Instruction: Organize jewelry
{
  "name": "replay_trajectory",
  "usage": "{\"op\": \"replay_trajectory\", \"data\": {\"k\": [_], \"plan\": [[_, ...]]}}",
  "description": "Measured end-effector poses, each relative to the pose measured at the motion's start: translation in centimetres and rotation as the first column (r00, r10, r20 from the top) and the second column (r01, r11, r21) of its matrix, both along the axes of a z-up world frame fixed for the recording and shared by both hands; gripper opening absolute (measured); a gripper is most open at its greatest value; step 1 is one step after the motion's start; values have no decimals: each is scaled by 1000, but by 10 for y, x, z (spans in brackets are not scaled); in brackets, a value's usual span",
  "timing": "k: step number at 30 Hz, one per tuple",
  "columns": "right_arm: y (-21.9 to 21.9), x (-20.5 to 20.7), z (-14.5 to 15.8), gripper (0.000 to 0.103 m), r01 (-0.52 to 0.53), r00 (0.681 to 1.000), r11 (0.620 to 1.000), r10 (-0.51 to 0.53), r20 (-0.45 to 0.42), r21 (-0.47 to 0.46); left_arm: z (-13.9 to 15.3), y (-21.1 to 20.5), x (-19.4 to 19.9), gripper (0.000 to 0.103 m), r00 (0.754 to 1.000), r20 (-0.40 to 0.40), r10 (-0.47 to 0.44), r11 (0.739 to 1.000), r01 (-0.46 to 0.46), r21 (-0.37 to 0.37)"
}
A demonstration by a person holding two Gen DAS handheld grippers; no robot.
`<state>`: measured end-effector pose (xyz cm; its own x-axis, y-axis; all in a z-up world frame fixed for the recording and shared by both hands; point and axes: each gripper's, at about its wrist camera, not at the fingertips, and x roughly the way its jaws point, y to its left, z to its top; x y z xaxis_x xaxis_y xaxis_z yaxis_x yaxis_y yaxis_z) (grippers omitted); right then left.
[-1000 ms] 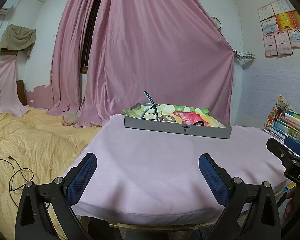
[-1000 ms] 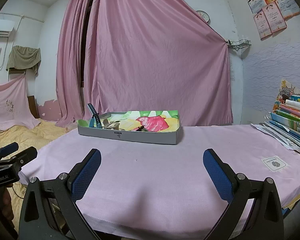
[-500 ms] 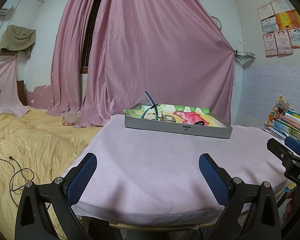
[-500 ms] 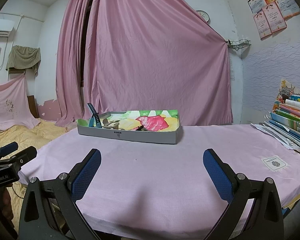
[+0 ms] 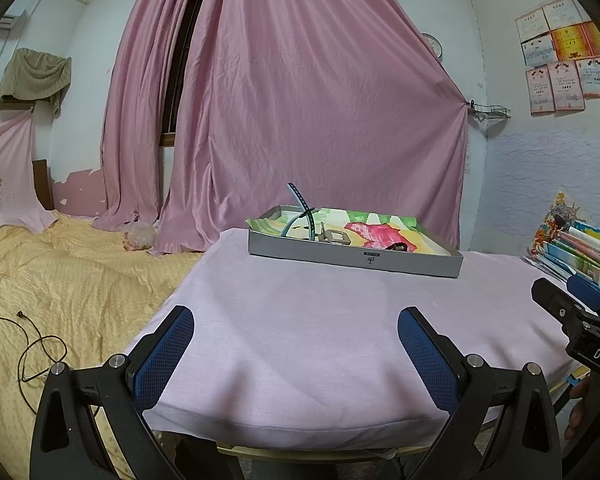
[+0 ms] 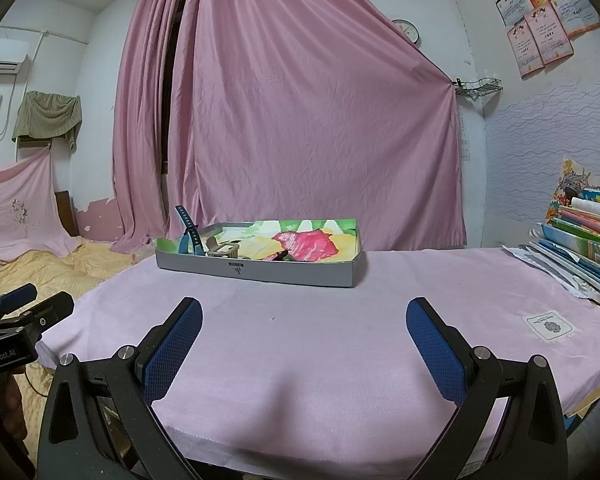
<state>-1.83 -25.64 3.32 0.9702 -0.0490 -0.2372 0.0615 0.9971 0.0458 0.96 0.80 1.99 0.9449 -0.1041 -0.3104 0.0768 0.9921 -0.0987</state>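
Observation:
A shallow grey tray (image 5: 352,254) (image 6: 260,270) with a colourful paper lining rests at the far side of the pink-covered table (image 5: 300,312) (image 6: 340,332). Inside it lie a teal watch strap (image 5: 302,212) (image 6: 188,230) that sticks up over the rim, a beige watch (image 5: 334,236) (image 6: 224,249) and a small dark item (image 5: 398,246) (image 6: 280,256). My left gripper (image 5: 296,354) is open above the table's near edge, nothing between its blue pads. My right gripper (image 6: 304,348) is open as well, also at the near edge and far from the tray.
A bed with a yellow cover (image 5: 60,280) and a loose cable (image 5: 36,344) lies to the left. A stack of books and papers (image 6: 584,240) occupies the table's right side. Pink curtains (image 5: 300,120) hang behind. A small white patch (image 6: 548,324) lies on the cloth.

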Motion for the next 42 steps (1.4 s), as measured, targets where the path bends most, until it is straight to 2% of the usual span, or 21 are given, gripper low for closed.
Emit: {"op": "replay_trajectory", "data": {"k": [42], "plan": [[2, 2, -5, 100, -7, 1000, 1000, 7, -17, 12, -1, -1, -1, 102, 1000, -11, -15, 1000, 15, 3]]}}
